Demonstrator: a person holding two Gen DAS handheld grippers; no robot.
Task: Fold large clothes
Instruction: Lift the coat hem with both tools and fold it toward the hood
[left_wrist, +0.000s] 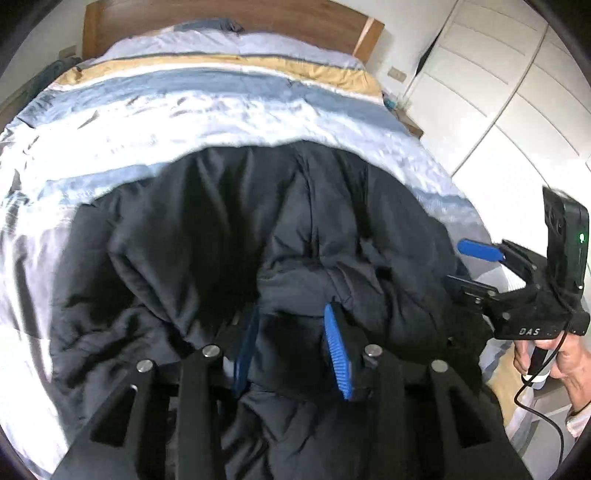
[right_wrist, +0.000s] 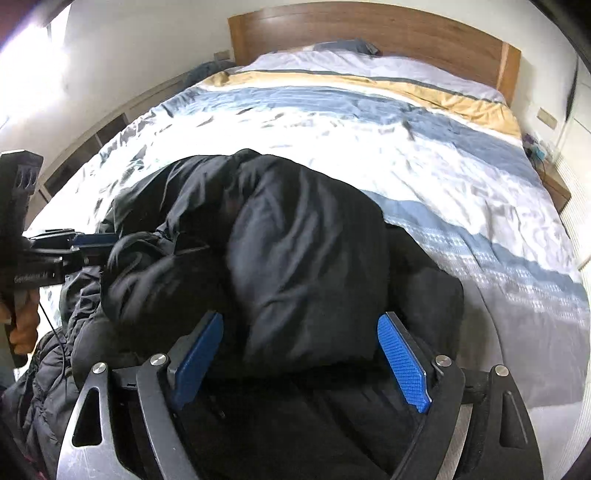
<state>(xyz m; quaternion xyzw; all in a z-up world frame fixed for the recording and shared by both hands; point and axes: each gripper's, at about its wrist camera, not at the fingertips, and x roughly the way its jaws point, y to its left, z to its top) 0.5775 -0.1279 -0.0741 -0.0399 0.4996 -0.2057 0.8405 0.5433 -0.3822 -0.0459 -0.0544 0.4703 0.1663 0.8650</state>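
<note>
A large black padded jacket (left_wrist: 229, 229) lies bunched on the striped bed near its foot; it also fills the middle of the right wrist view (right_wrist: 295, 251). My left gripper (left_wrist: 291, 332) has its blue pads part closed, with a thick fold of the jacket between them. My right gripper (right_wrist: 301, 350) stands wide open with jacket cloth bulging between its blue pads. The right gripper also shows at the jacket's right edge in the left wrist view (left_wrist: 476, 266). The left gripper shows at the jacket's left edge in the right wrist view (right_wrist: 85, 243).
The bed's striped white, blue and tan duvet (left_wrist: 207, 103) stretches to a wooden headboard (right_wrist: 369, 33). White wardrobe doors (left_wrist: 509, 81) stand right of the bed. A low nightstand (right_wrist: 554, 184) sits by the bed's far right. Shelving (right_wrist: 103, 133) runs along the left wall.
</note>
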